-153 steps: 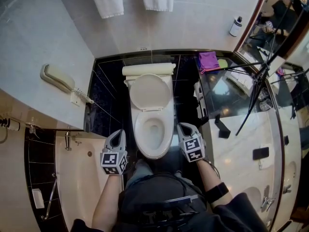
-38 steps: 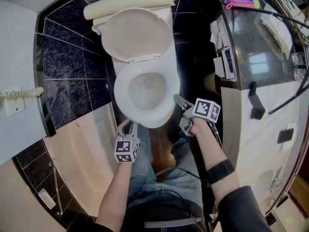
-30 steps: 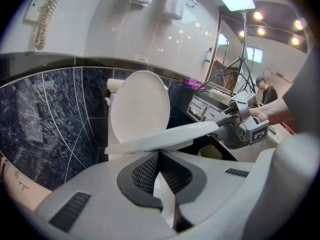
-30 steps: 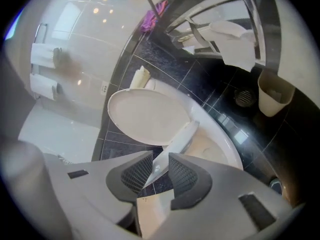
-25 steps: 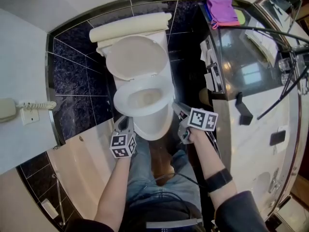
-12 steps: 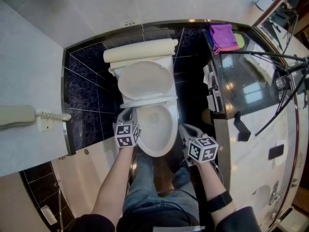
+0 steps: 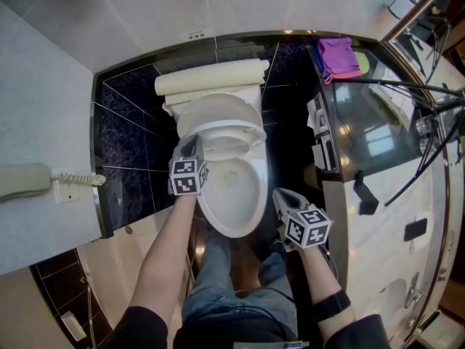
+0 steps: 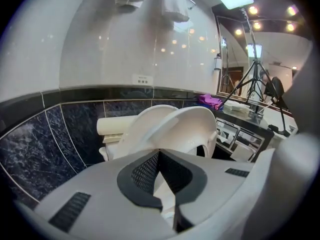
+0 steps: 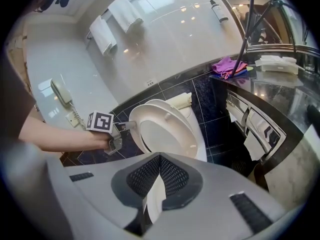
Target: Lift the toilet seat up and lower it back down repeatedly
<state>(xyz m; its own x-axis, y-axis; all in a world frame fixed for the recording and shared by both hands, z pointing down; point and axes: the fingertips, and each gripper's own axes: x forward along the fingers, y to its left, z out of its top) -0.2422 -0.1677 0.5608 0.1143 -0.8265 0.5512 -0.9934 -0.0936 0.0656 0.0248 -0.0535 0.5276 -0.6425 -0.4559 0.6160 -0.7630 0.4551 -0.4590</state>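
White seat (image 7: 227, 134) half-tilted; L gripper (image 7: 193, 144), jaws together, on seat's left rim. Ease slowly, no slam. R gripper (image 7: 283, 195) closed, empty.

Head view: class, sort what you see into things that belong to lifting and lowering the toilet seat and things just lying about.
Belongs to the job: toilet seat, toilet bowl, left tool, right tool.
Just lying about: purple cloth, wall phone, bottle.

No print can be read anywhere; the small wall plate (image 8: 142, 79) perhaps bears some, too blurred to tell.
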